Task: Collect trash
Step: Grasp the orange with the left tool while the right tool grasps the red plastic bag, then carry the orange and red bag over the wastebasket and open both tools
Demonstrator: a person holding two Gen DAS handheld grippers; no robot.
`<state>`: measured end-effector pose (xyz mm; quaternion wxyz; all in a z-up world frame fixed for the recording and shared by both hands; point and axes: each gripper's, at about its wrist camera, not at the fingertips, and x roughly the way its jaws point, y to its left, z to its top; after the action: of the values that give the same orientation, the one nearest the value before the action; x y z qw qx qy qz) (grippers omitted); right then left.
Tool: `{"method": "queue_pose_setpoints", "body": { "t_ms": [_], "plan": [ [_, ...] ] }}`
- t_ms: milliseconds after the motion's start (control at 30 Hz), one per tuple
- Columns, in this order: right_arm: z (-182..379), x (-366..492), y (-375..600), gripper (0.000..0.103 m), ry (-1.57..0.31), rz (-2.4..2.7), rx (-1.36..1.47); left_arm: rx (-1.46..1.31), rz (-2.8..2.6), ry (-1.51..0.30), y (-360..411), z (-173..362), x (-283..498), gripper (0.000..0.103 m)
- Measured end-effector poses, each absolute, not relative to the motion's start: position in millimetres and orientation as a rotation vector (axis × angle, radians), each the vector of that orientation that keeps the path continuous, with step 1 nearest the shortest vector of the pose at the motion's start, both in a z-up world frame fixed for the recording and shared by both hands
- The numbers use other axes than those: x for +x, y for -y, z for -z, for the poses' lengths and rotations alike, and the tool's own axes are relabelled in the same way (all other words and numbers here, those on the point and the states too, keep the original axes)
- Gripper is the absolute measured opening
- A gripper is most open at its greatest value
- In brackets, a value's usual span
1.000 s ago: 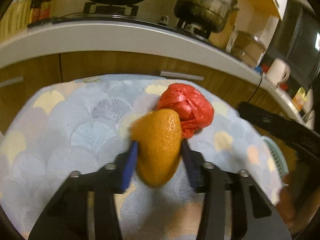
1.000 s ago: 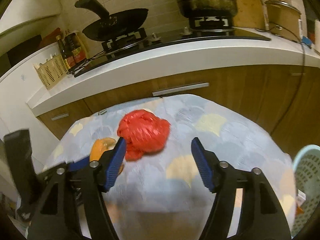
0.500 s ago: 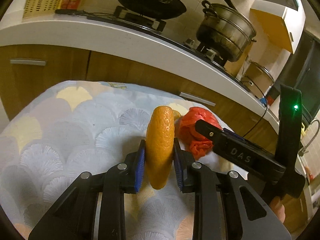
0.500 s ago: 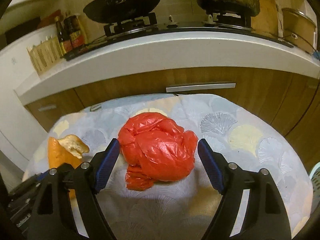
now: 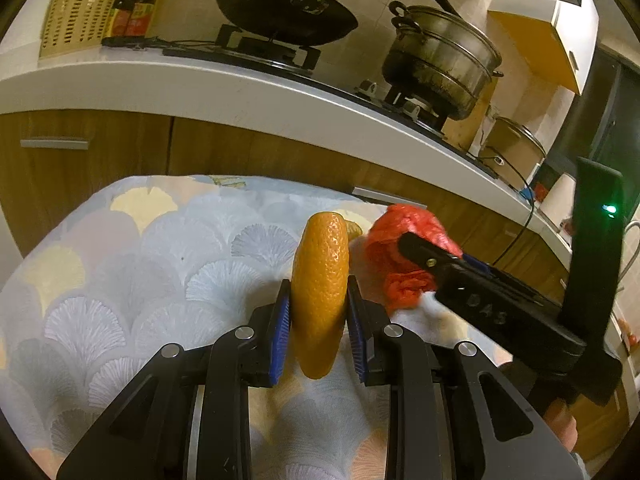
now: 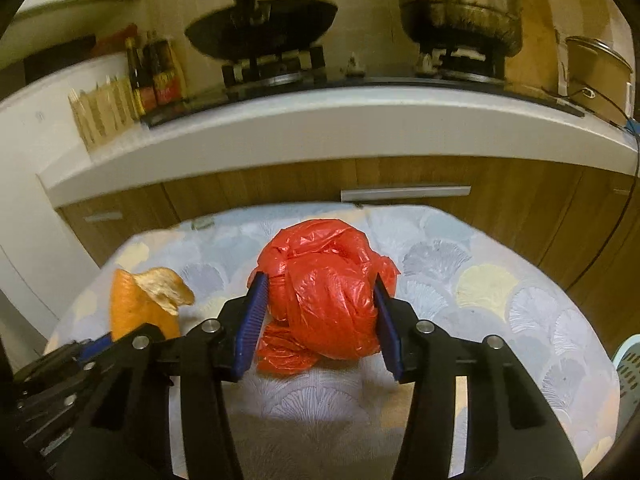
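Left wrist view
Hidden: the red plastic bag [image 5: 404, 256] is partly covered by a black finger of the right gripper [image 5: 436, 264], which crosses in from the right; its second finger is out of sight here.
Hard to make out: the lower end of the orange peel [image 5: 320, 292] drops between the blue pads [image 5: 280, 332], and whether it clears the tablecloth [image 5: 120, 280] can't be told.
Left gripper [image 5: 318, 336]: closed down narrow, both pads pressing the peel's sides, and the peel stands upright on edge.
Backdrop: frying pan [image 5: 280, 8] and steel pot [image 5: 440, 60] on the stove behind the table.

Right wrist view
Cut off: the light basket [image 6: 628, 368] only shows a sliver at the right edge; the top of the picture is blurred.
Hidden: the left gripper [image 6: 92, 350] is mostly dark shapes in the lower left corner, with the orange peel [image 6: 140, 308] sticking up from it, ragged pale lining at the top.
Right gripper [image 6: 320, 320]: partway closed, blue pads [image 6: 250, 320] against both flanks of the red plastic bag [image 6: 324, 292].
Bag position: on the tablecloth [image 6: 500, 292], just right of the peel; whether it is lifted can't be told.
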<state>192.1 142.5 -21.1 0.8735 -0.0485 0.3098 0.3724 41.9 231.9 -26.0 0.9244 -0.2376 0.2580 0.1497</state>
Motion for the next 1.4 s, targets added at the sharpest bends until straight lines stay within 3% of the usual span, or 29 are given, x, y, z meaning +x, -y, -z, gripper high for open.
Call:
{"method": "queue_pose_setpoints", "body": {
  "t_ms": [333,767,1133,1400],
  "plan": [
    [-2,169,-83,0.047,-0.620,-0.731,-0.088,-0.444,-0.202,-0.537,-200,10,44,0.024],
    [-44,153,87,0.047,-0.600,-0.517,0.046,-0.318,0.056,-0.517,-64,-46,65,0.025],
    [-12,179,237,0.047,-0.711,-0.249,0.207,-0.305,0.268,-0.627,36,-37,121,0.025],
    [27,203,285,0.050,-0.799,-0.164,0.289,-0.285,0.359,-0.732,92,-11,173,0.032]
  ]
}}
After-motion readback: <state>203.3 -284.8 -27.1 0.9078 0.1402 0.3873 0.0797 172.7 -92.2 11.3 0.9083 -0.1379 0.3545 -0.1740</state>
